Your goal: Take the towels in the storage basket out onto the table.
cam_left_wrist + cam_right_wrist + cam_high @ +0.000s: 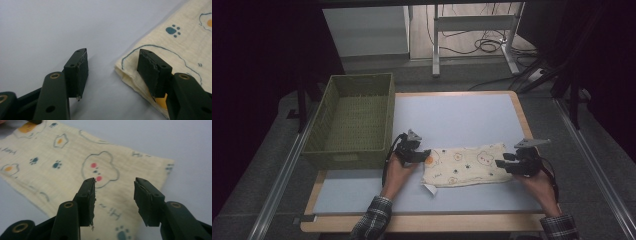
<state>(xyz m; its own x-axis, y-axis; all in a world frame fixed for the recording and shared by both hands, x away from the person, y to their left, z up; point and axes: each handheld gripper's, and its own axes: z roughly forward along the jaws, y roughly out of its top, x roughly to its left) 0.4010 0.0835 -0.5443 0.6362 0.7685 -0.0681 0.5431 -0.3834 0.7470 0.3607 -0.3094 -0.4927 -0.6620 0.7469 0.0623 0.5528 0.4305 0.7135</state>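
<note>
A cream-coloured, folded muslin cloth (466,164) printed with small bear faces, fried eggs, paw prints and short lettering lies flat on the pale blue-grey worktop (457,117), nearer its front edge than its back and a little right of the middle. It forms a long rectangle running left to right, its layers stacked so that the folded edge looks thick in the left gripper view, and a small white tag sticks out at its front left corner. The print is in teal outline with orange yolks, red cheeks on one bear and dark blue-green paws. The left gripper (112,72) sits at the cloth's left end with its jaws standing moderately apart; one black pad (151,72) hangs over the folded corner and the other is over bare worktop, and nothing is pinched between them. The right gripper (114,201) is at the cloth's right end, its jaws likewise parted with a clear gap, poised above the printed fabric near the bear face with red cheeks, not pressing on it. A green, rectangular woven plastic basket (332,153) stands at the worktop's left edge, just beside the left gripper and apart from the cloth.
</note>
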